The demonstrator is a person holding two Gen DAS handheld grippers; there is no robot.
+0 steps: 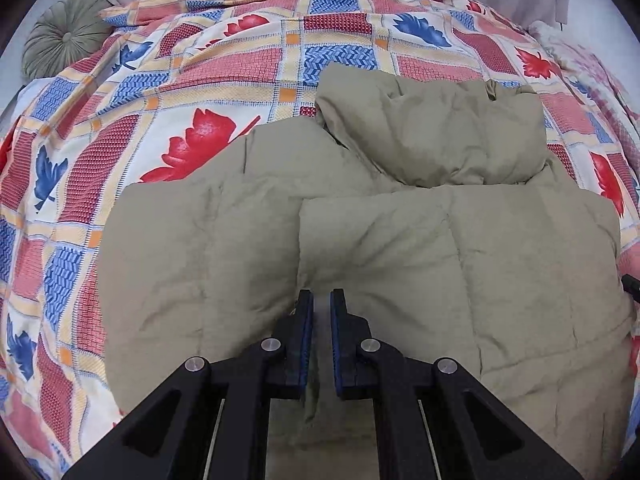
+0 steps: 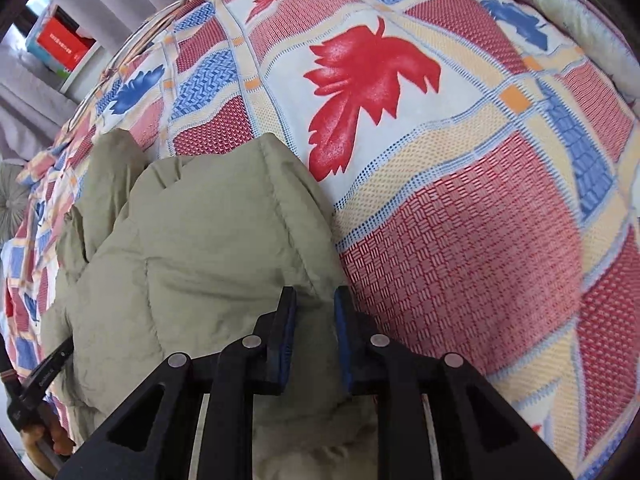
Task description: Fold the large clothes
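A large olive-green puffer jacket lies on the bed, its hood at the far end and one panel folded over the body. My left gripper is shut on a fold of the jacket at its near hem. In the right wrist view the jacket fills the lower left. My right gripper is shut on the jacket's right edge near the hem. The left gripper's body shows at the far left of that view.
The bed is covered with a patchwork bedspread of red and blue leaves. A round green cushion lies at the far left corner. Curtains hang behind the bed. A shelf with a red box stands beyond the bed.
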